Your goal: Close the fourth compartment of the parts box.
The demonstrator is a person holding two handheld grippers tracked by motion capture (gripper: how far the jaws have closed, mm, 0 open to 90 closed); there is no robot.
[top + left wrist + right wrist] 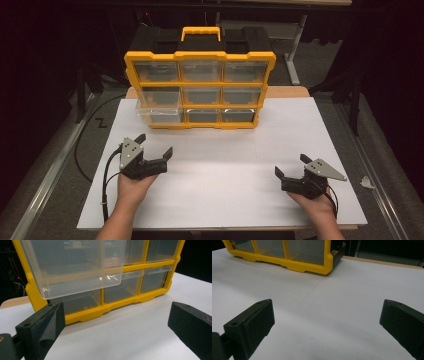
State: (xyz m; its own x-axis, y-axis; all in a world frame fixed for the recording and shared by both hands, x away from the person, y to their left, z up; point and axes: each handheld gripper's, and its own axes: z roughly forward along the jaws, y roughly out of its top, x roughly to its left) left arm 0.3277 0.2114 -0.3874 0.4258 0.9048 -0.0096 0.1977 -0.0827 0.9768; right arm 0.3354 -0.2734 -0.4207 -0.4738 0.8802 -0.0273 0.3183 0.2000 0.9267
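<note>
A yellow and black organiser case point(200, 82) with clear drawers stands upright at the back of the white table point(225, 185). Its middle-left drawer point(159, 111) is pulled partly out; in the left gripper view that clear drawer point(75, 267) juts out above the bottom row, and it looks empty. My left gripper point(154, 145) sits open on the table a short way in front of the case's left side, nothing between its jaws. My right gripper point(291, 166) rests open at the front right, well away from the case point(287, 255), and holds nothing.
A yellow carry handle point(200, 33) tops the case. A cable point(107, 180) trails from the left gripper over the table's left edge. A small scrap point(366, 182) lies off the table's right side. Bare white surface stretches between the two grippers.
</note>
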